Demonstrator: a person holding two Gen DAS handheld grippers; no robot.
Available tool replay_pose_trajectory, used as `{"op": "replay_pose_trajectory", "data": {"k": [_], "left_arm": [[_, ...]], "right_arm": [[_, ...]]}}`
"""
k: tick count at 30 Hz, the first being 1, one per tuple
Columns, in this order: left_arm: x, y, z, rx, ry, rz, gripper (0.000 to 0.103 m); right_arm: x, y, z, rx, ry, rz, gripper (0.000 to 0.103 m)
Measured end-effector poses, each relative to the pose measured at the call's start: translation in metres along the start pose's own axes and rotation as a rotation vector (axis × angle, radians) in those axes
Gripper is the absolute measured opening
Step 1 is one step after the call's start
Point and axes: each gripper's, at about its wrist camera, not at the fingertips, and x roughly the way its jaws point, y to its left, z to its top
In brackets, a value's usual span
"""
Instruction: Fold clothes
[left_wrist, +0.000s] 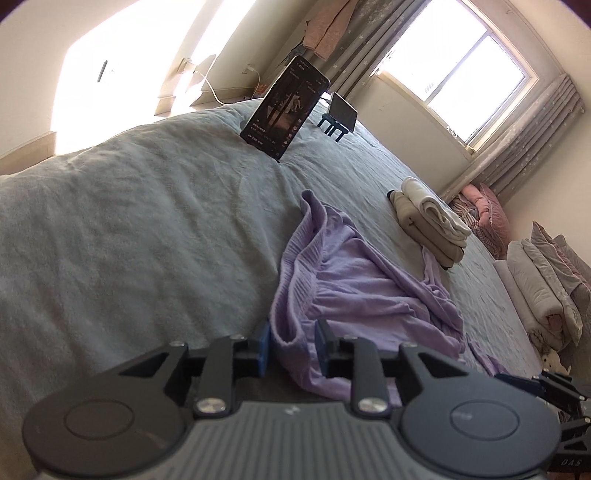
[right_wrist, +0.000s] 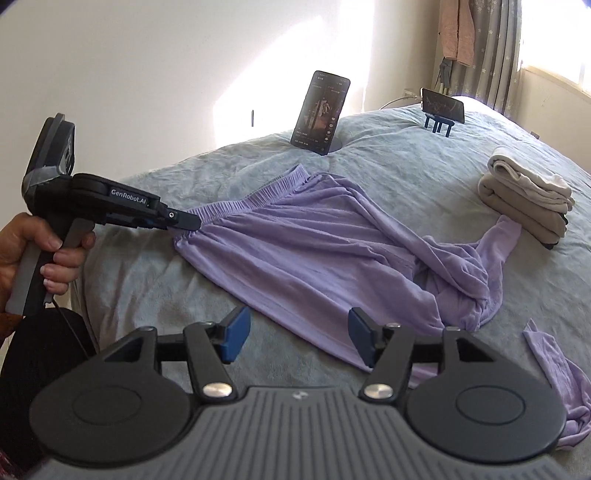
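Between the left gripper (left_wrist: 293, 347) pads, the purple trousers (right_wrist: 314, 251) waistband is pinched.
Right gripper (right_wrist: 295, 339) is held wide apart, just above the trousers' near edge on the bed (right_wrist: 388, 177).

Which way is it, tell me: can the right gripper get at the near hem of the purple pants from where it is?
Probably yes: the right gripper is open, and the purple pants lie just ahead with nothing between.

strong daylight pours through the window (left_wrist: 476, 74), blown out to white, and throws glaring patches on the wall (right_wrist: 295, 44). the bed (left_wrist: 129, 221) is evenly lit with soft shadows. fisheye bending curves the edges, corners go dark, and the nearest parts look slightly soft.
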Motion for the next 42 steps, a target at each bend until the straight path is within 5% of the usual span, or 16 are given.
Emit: {"op": "replay_pose_trajectory", "data": {"k": [11,26,28,32,34,42], "left_arm": [[-0.004,0.008,-0.011,-0.012,-0.04,-0.045,0.027],[0.004,0.004,-0.014,0.018,-0.027,-0.119,0.024],[0.005,0.003,-0.014,0.021,-0.024,-0.116,0.024],[0.005,0.002,-0.015,0.026,-0.023,-0.096,0.017],[0.005,0.002,-0.015,0.019,-0.022,-0.08,0.007],[-0.03,0.003,-0.018,-0.02,-0.108,-0.107,0.006]], "right_arm": [[0.084,0.005,0.073,0.152,-0.014,0.109,0.052],[0.191,-0.011,0.116,0.308,0.058,0.053,0.051],[0.199,-0.012,0.115,0.323,0.072,0.045,0.038],[0.201,-0.018,0.109,0.362,0.05,0.025,0.009],[0.195,-0.024,0.107,0.392,0.03,0.018,0.008],[0.156,-0.014,0.124,0.379,-0.067,0.042,0.008]]}}
